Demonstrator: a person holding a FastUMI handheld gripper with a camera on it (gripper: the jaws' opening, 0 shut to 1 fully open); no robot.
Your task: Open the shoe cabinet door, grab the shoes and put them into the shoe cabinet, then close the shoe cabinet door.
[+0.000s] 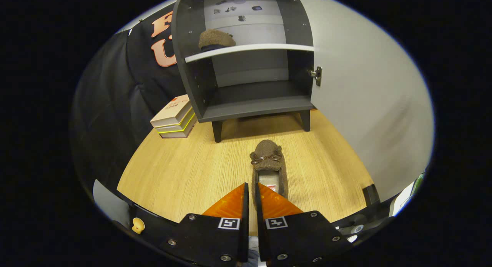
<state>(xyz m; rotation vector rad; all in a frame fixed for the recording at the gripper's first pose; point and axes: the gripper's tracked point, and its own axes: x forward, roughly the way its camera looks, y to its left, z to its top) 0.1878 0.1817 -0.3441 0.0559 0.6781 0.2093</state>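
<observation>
I'm pinching my gripper [250, 190] fingers on the second shoe's [268, 163] heel wall, lower centre; next I'm lifting it into the open cabinet [246, 101], top.

Shoe [268, 165] ahead of claw [251, 190], before cabinet [246, 86]; books [175, 117] left.

The tool [250, 192] has two wedge-shaped fingers with ribbed inner faces, each bolted to a flat black mounting plate [215, 236] studded with silver screws. Each plate carries a small square black-and-white marker [229, 223] near its finger's base.
</observation>
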